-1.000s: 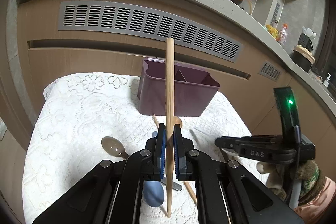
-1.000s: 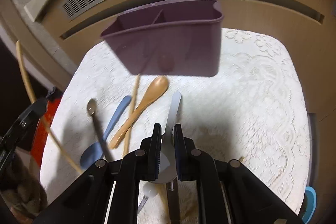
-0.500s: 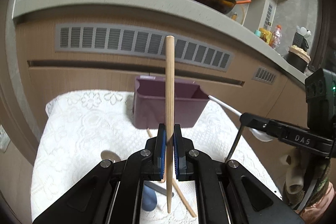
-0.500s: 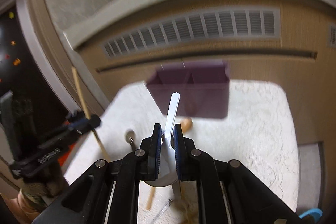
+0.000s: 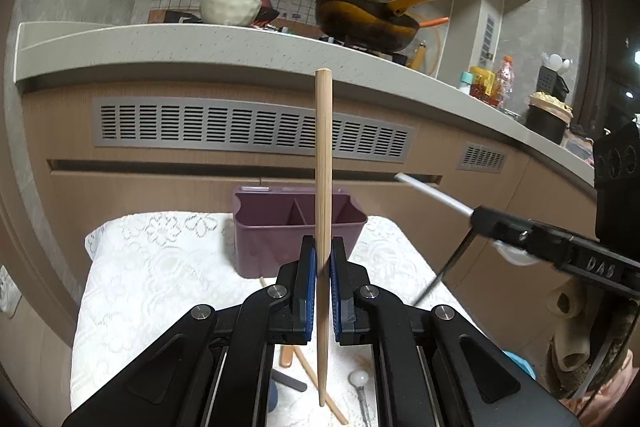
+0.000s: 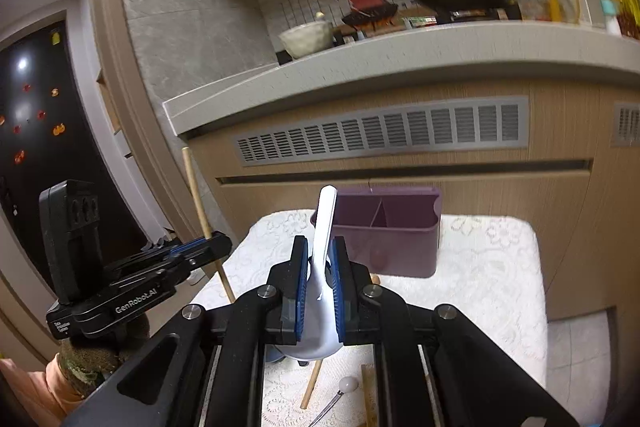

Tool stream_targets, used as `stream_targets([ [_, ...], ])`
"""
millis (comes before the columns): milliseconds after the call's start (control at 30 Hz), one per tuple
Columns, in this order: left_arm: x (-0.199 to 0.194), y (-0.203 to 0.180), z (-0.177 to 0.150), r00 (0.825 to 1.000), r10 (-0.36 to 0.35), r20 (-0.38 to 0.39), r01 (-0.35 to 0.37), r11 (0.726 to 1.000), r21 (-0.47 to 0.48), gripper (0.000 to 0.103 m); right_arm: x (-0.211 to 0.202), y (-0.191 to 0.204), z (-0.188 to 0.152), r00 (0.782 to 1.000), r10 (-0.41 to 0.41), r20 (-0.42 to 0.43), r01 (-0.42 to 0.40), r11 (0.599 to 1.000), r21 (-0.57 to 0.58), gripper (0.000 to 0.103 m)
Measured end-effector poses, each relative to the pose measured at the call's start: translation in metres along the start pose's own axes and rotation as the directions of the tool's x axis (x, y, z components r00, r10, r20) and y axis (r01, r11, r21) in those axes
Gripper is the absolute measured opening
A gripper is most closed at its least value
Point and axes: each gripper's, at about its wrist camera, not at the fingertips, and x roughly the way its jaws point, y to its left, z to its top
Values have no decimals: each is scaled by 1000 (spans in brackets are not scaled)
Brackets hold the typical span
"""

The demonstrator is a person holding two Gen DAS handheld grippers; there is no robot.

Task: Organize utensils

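Both hand-held grippers raised, white spoon (image 6: 325, 227) lifted off the cloth (image 6: 492, 267)

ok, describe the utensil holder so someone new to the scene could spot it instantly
Find the white lace-covered table in front of the wooden cabinet with the grey vent grille. At its far edge, nearest the cabinet, stands the purple plastic utensil holder, an open-topped box split by inner dividers. It is the only upright container there; the spoons and chopsticks lie flat on the cloth.
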Motion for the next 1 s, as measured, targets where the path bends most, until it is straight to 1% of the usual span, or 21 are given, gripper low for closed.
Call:
stream_targets([
  [100,-1,-4,0,1000,-3,-1,3,1000,6,7,6,4,-3,998,-39,-41,37,999,-34,11],
  [200,-2,-5,-3,1000,-4,-8,4,1000,9,7,16,-3,-11,995,-39,-89,38,999,-18,11],
  [333,-2,-5,-3,1000,-2,-12,2,1000,7,7,16,-7,-16,995,-40,-97,39,999,-6,11],
  [467,-3,-4,-4,1000,-7,1,7,1000,9,7,18,-8,-13,993,-70,-92,68,997,-23,11],
  [500,-3,-3,-4,1000,-7,2,7,1000,8,7,22,-11,-13,992,-81,-101,78,997,-26,12],
  [533,-3,-3,-4,1000,-8,0,8,1000,7,7,30,-13,-14,989,-78,-129,74,997,-37,18],
  [567,-2,-1,-5,1000,-7,-2,7,1000,5,7,42,-16,-16,983,-78,-166,71,996,-50,32],
  [633,1,3,-5,1000,-6,-9,6,1000,-2,7,69,-22,-23,968,-112,-225,94,992,-88,42],
  [700,5,9,-6,1000,-2,-20,1,1000,-7,7,113,-29,-35,935,-140,-326,92,983,-157,43],
  [767,9,16,-7,999,6,-32,-7,1000,-13,7,151,-38,-47,900,-153,-409,78,978,-194,42],
  [800,12,20,-7,999,11,-38,-12,1000,-17,7,169,-44,-52,882,-159,-444,75,977,-202,41],
  [867,19,30,-9,998,18,-54,-19,999,-32,7,198,-55,-58,857,-183,-482,88,973,-214,40],
  [933,26,37,-10,998,20,-65,-23,999,-45,7,220,-61,-60,846,-195,-496,93,971,-222,39],
  [1000,32,43,-11,997,22,-74,-26,998,-54,7,234,-60,-63,841,-217,-496,98,962,-253,37],
])
